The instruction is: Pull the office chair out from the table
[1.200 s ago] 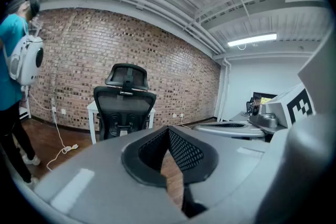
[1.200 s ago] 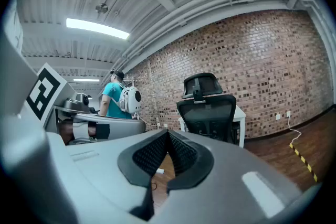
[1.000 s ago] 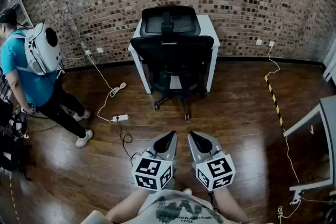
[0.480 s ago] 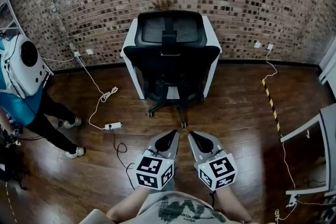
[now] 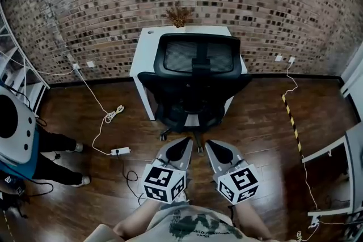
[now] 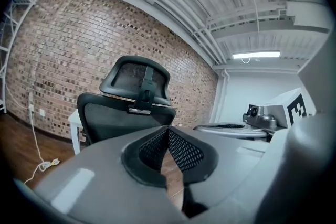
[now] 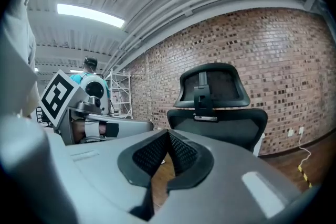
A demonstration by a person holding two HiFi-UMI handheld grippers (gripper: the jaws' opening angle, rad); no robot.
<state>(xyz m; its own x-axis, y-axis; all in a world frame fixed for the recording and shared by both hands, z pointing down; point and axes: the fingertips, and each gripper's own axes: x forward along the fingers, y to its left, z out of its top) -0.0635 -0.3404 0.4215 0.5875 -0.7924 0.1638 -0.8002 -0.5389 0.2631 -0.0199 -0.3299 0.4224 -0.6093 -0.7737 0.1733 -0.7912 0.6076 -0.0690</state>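
Note:
A black mesh office chair [image 5: 195, 79] with a headrest stands pushed in under a small white table [image 5: 148, 45] against the brick wall. Its back faces me. My left gripper [image 5: 186, 143] and right gripper [image 5: 209, 145] hover side by side just short of the chair's wheeled base, both shut and empty. In the left gripper view the chair [image 6: 126, 113] rises beyond the closed left gripper [image 6: 167, 131]. The right gripper view shows the chair [image 7: 215, 107] ahead of the shut right gripper [image 7: 168, 136].
A dried plant [image 5: 179, 13] sits on the table's far edge. A white cable and power strip [image 5: 119, 151] lie on the wooden floor at left. A person with a white backpack [image 5: 14, 127] stands at far left. Another table's leg [image 5: 326, 150] shows at right.
I have come closer to the chair, which now fills more of the head view. The person at left has slid towards the picture's edge. Both grippers stay shut.

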